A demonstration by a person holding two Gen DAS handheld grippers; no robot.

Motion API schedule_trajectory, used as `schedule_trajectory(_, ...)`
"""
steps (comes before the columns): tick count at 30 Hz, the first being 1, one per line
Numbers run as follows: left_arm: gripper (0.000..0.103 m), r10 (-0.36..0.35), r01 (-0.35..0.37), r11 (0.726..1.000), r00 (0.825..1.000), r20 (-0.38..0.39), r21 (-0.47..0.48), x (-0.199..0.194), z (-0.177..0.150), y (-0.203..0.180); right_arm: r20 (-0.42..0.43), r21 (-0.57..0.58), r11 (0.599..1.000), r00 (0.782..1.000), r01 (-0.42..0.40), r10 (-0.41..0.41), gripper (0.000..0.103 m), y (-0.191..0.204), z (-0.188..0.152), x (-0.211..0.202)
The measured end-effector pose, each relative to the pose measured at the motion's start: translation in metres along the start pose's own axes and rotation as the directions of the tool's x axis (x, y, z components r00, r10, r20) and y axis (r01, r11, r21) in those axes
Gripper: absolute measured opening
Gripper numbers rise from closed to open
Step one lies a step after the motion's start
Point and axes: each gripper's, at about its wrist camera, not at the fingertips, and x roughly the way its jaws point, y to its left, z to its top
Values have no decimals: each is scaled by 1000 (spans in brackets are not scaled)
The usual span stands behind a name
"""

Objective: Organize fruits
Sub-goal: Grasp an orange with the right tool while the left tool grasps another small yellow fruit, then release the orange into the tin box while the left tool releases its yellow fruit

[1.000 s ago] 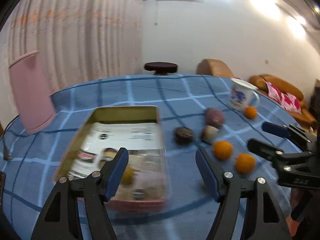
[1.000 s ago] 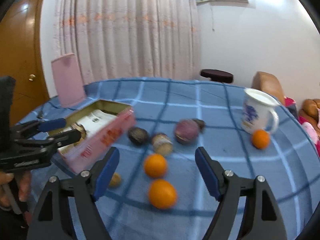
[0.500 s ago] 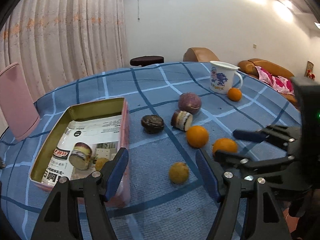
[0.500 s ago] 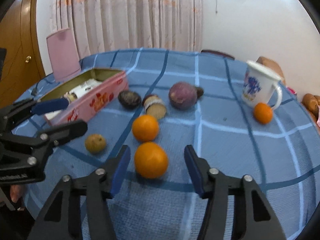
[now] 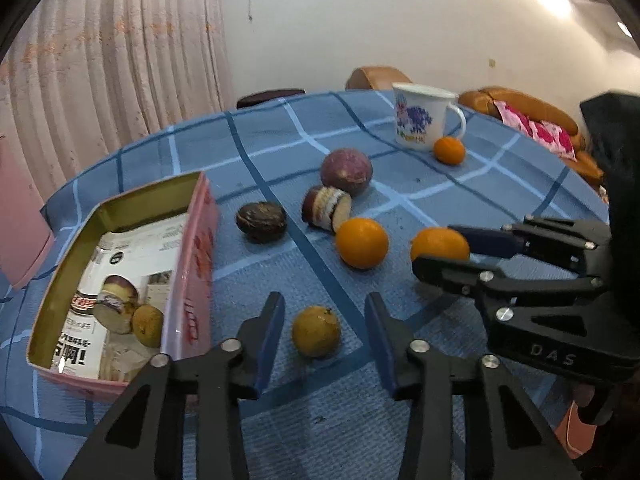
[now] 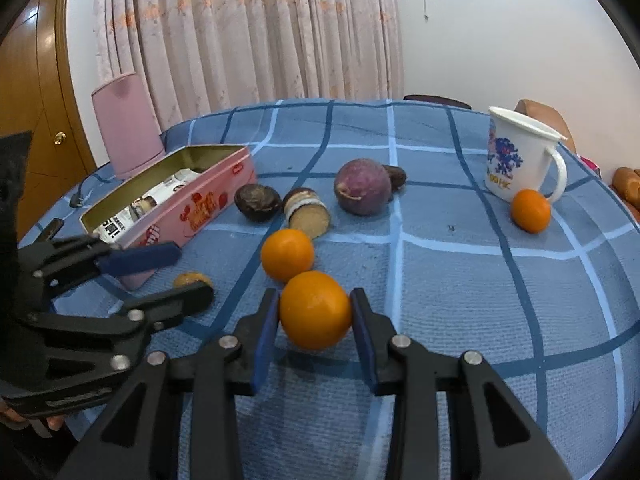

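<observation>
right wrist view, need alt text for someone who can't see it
The right gripper has been closing and its blue pads now touch both sides of an orange on a blue checked tablecloth. Beyond it lie another orange, purple and brown fruits and a white mug; a pink tin sits left.

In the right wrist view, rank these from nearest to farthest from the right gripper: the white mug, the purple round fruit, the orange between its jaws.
1. The orange, between the jaws of the right gripper, pads touching it.
2. The purple round fruit, mid-table, a little right of centre.
3. The white mug, far right, near the table's back edge.
</observation>
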Motion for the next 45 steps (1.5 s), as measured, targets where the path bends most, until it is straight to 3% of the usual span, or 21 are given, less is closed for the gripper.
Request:
schedule_trajectory(4,41,10,-9,1000,999,-53,13,12,3,-2,1,4,1000,1000,-5,5,39,-1,0,0)
schedule_trajectory(6,28,-6,6,1000,997,-75,-5,17,2,1,3,-2,1000,1000,-4,4,39,-1,0,0)
schedule_trajectory(8,28,-18,18,1000,998,-68,-11,14,2,2,8,-5,1000,1000,-1,1,39,0,0,-1)
schedule_trajectory(24,28,-9,19,995,995,100,-99,-16,-1,17,137,-62,998,990,-13,22,39,11,-6,-20)
schedule_trajectory(45,28,30,-5,993,977,211,-119,-37,-8,19,234,-97,995,972,-4,27,39,19,-12,-35)
